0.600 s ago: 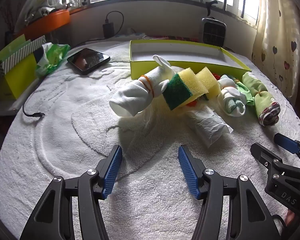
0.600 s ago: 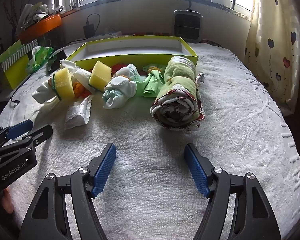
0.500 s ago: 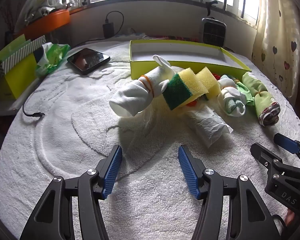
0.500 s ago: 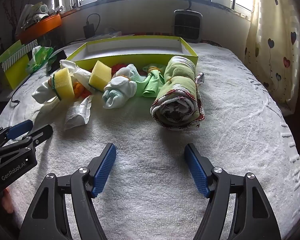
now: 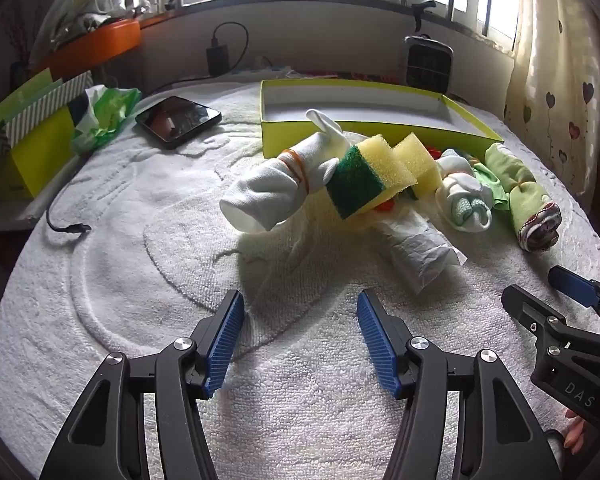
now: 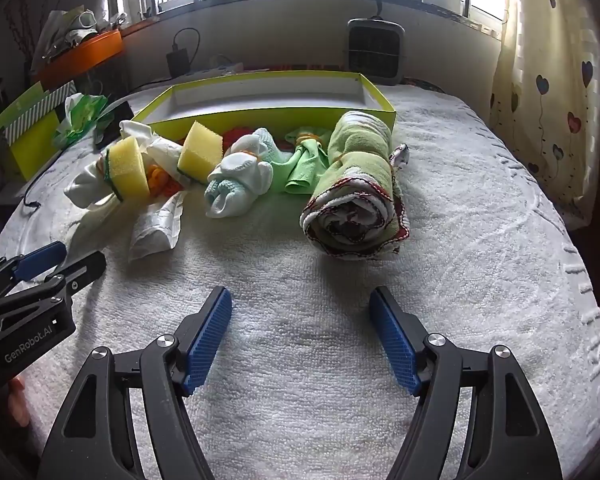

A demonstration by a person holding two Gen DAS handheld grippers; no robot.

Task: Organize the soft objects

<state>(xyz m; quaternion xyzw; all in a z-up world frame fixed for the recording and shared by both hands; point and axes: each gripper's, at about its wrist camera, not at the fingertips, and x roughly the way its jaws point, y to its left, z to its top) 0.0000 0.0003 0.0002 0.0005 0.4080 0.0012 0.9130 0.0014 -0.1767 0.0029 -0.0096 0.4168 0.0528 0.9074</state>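
Nothing moved: both pairs of jaws spread wide, holding nothing.
Left gripper [image 5: 300, 340] and right gripper [image 6: 300, 334] unchanged above white towelling; rolled green towel [image 6: 356, 192] ahead, shallow yellow-green cardboard tray [image 6: 268, 114] beyond, still unfilled.

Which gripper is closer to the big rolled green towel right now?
Right. The right gripper sits open just in front of the rolled green towel, while the left gripper is off to its side, facing the sponges.
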